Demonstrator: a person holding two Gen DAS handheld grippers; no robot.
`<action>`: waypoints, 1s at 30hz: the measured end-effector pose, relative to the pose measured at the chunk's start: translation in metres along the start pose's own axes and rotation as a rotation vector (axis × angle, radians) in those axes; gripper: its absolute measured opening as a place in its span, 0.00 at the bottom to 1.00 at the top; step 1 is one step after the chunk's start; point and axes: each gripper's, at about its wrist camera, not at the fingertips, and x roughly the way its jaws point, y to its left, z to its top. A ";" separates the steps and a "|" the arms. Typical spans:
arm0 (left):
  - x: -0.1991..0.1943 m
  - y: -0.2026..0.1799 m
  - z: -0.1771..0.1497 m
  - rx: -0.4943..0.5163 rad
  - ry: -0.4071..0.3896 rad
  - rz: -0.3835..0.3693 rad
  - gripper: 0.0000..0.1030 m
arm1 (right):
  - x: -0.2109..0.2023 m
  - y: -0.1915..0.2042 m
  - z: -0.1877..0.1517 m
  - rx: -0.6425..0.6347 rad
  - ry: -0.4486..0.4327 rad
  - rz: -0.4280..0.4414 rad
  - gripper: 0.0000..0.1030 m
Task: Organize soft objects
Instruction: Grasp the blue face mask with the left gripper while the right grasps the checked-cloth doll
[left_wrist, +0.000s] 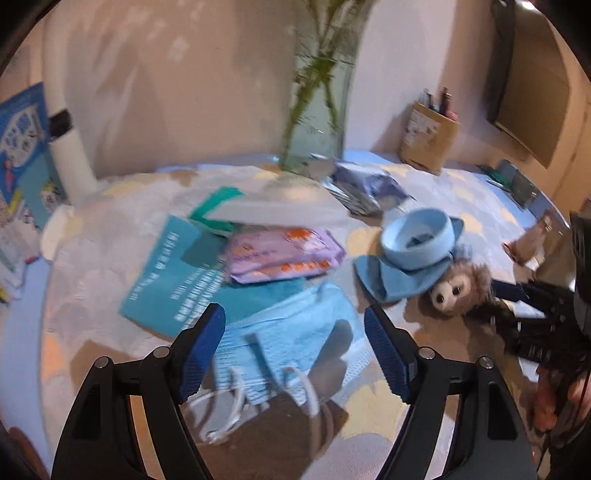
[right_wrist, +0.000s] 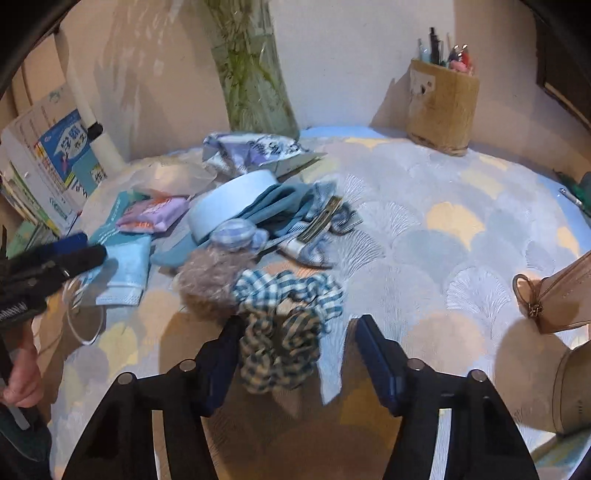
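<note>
Pale walls stand behind a surface (right_wrist: 443, 229) covered with a cloth of blue, yellow and white fan shapes. At the back stands a tall glass vase (right_wrist: 255, 77) with green stems, and to the right of it a brown box of pens (right_wrist: 441, 107). Books (right_wrist: 55, 162) lean at the left edge.

Soft things lie in a heap near the middle. A light blue hat (left_wrist: 410, 254) sits beside a fuzzy brown toy animal (left_wrist: 458, 284). A purple packet (left_wrist: 280, 254) lies on a teal booklet (left_wrist: 166, 280). A light blue face mask (left_wrist: 295, 343) lies near the front, with its white loops toward the camera.

The left gripper (left_wrist: 295, 350) hangs over the face mask with its blue pads wide apart, and nothing is held.

A blue and cream checked scrunchie (right_wrist: 284, 332) lies right in front of the toy animal. The right gripper (right_wrist: 295, 365) is around it. Its jaws are partly apart. The left pad touches the scrunchie, but the right pad stands clear of it, so it is not squeezed.

A tan pouch (right_wrist: 554, 299) lies at the right edge.
</note>
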 end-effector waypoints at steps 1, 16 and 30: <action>0.002 -0.001 -0.003 0.005 -0.009 0.000 0.68 | -0.002 0.000 0.000 -0.001 -0.010 0.001 0.42; -0.055 -0.031 -0.037 0.011 -0.012 -0.073 0.07 | -0.032 -0.006 -0.018 0.045 -0.091 0.020 0.25; -0.079 -0.023 -0.058 -0.056 0.018 -0.020 0.68 | -0.060 -0.001 -0.063 -0.012 0.040 0.066 0.64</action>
